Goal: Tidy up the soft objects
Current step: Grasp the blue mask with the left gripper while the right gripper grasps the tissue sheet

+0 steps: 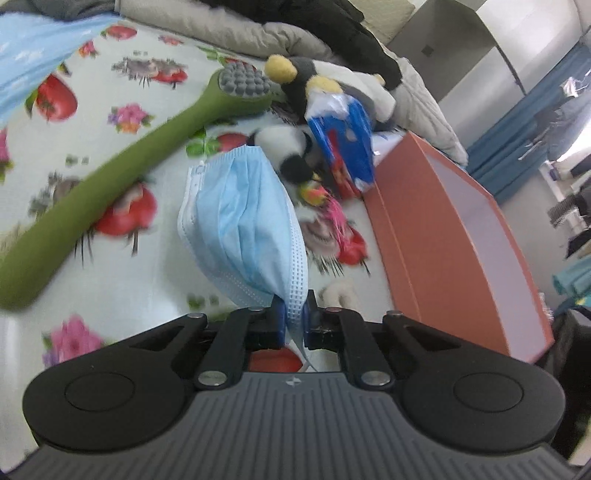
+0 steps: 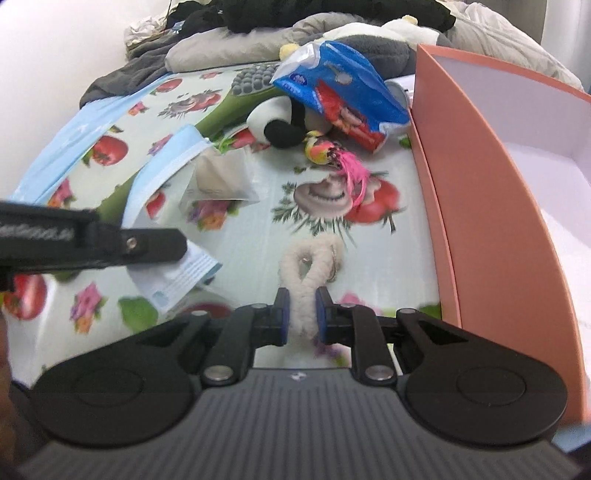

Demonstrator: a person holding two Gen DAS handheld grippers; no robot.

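1. Above the floral sheet [image 1: 110, 155], a blue face mask [image 1: 243, 221] is pinched at its edge by the closed left gripper [image 1: 294, 317].
2. A white fuzzy loop [image 2: 308, 269], lying on the sheet, is clamped by the right gripper [image 2: 301, 314].
3. Just beside, to the right, a pink box [image 2: 491, 206] is seen.

Bedsheet [image 1: 110, 173], pale with a tomato and flower print, covers the bed. Light blue cloth [image 1: 33, 48] lies along its far-left edge. Rumpled grey quilt [image 1: 236, 27] bunches at the head end, with dark clothing [image 1: 343, 26] piled on top. White wall [image 2: 55, 48] sits left of the bed. Blue curtains [image 1: 532, 122] hang in the right background, beside a grey cabinet panel [image 1: 454, 40].
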